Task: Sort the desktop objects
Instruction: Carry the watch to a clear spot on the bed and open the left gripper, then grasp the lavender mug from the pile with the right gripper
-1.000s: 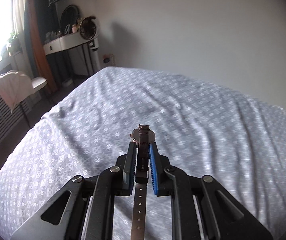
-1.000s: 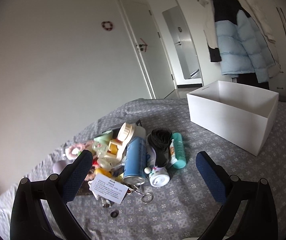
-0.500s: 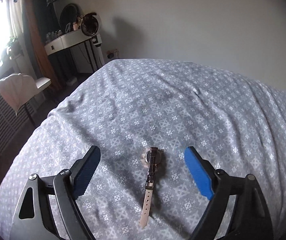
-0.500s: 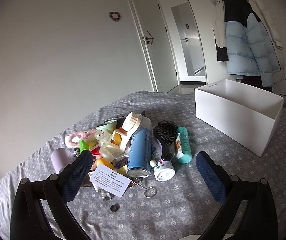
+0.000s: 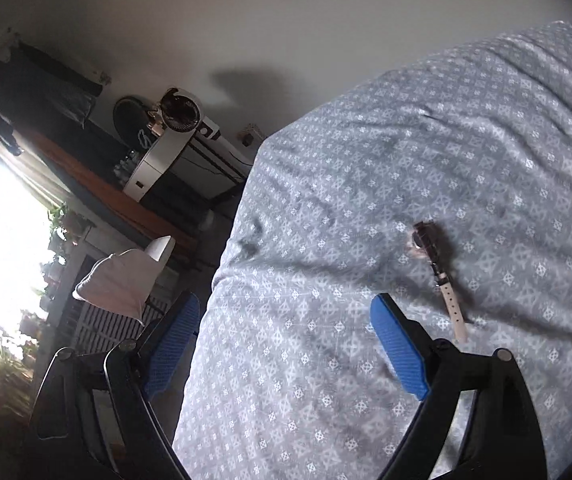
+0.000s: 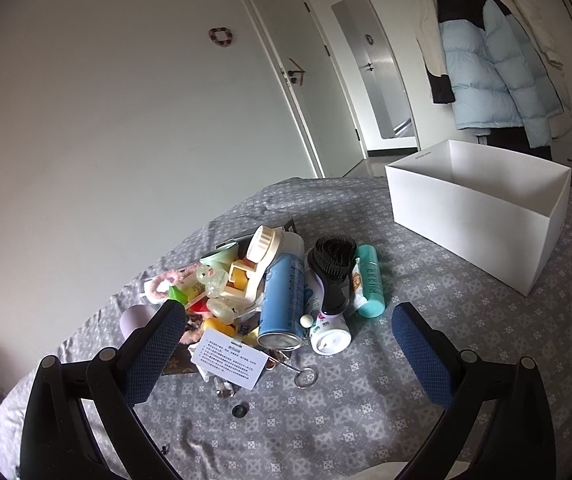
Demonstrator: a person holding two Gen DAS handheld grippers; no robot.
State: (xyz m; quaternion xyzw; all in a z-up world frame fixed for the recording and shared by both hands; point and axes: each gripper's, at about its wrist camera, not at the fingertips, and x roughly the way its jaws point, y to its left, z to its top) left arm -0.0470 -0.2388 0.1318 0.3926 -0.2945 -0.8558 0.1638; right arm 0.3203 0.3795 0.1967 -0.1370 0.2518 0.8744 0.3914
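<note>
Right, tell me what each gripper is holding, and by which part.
Nothing is held. The left gripper is open, the watch lying free on the bedspread. The right gripper is open and empty.

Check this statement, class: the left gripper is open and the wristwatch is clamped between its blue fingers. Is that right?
Not quite. The left gripper is open, but the wristwatch is not clamped: it lies free on the grey patterned bedspread, beyond and to the right of the blue fingers. The left wrist view shows this.

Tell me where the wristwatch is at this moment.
In the left wrist view, the wristwatch lies flat on the grey patterned bedspread, alone, to the right of the open left gripper and outside its fingers.
</note>
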